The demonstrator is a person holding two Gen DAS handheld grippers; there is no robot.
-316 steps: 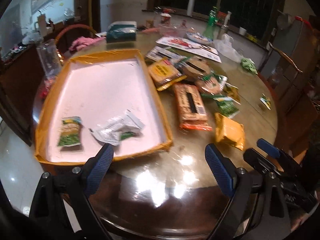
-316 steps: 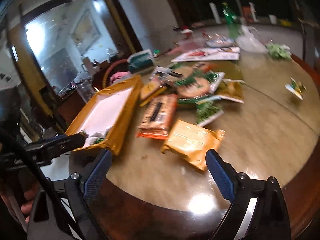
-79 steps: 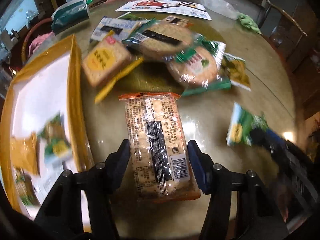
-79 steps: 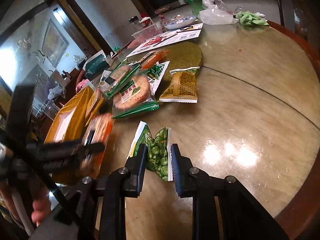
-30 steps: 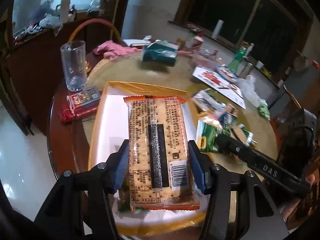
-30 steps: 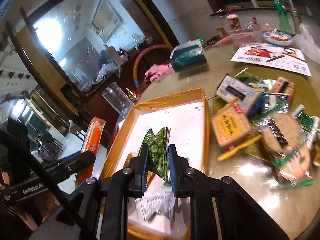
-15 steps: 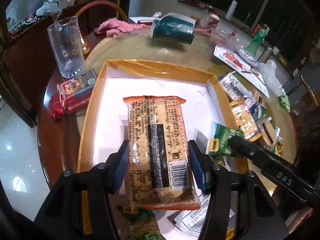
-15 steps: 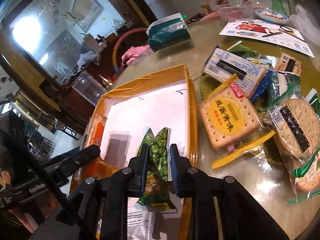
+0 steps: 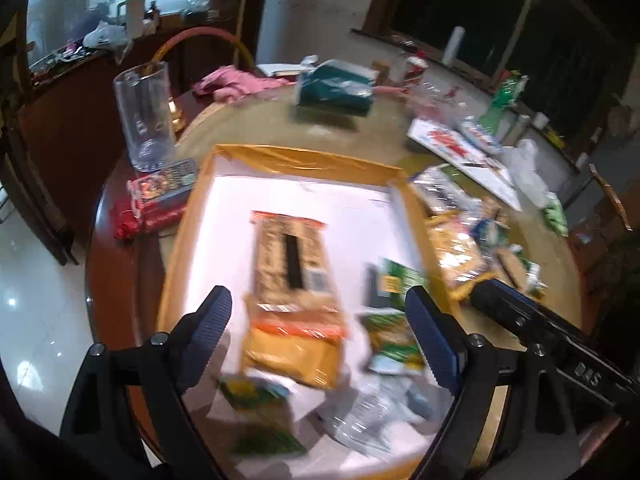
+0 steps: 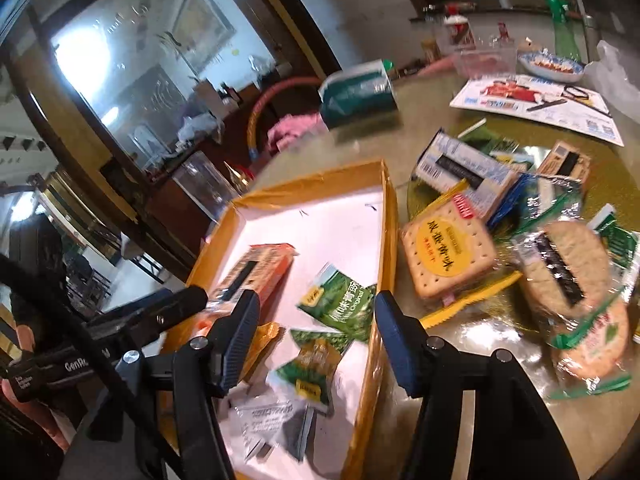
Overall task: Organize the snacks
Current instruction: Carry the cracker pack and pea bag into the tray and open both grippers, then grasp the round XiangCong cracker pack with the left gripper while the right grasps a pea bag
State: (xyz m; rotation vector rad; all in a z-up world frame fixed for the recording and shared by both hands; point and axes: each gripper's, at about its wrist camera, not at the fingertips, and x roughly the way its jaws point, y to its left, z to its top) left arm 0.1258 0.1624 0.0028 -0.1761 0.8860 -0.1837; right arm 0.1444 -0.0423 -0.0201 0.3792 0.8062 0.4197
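Note:
A yellow-rimmed tray (image 9: 304, 158) with a white floor sits on the round table. The long orange cracker pack (image 9: 294, 270) lies inside it, also seen in the right wrist view (image 10: 252, 276). The green pea packet (image 10: 340, 300) lies beside it in the tray (image 10: 386, 216). My left gripper (image 9: 320, 332) is open and empty above the tray's near end. My right gripper (image 10: 314, 340) is open and empty above the tray's right side. Several other small packets lie at the tray's near end (image 9: 260, 400).
Loose snacks lie right of the tray: a square cracker pack (image 10: 448, 252), round biscuit packs (image 10: 568, 268) and a white-blue box (image 10: 464, 172). A glass (image 9: 146, 116) and a red packet (image 9: 156, 200) stand left of the tray. A teal tissue pack (image 9: 336, 88) lies behind.
Both grippers opened. The cracker pack dropped from the left gripper into the tray, and the green pea packet dropped from the right gripper into the tray. Both grippers pulled back.

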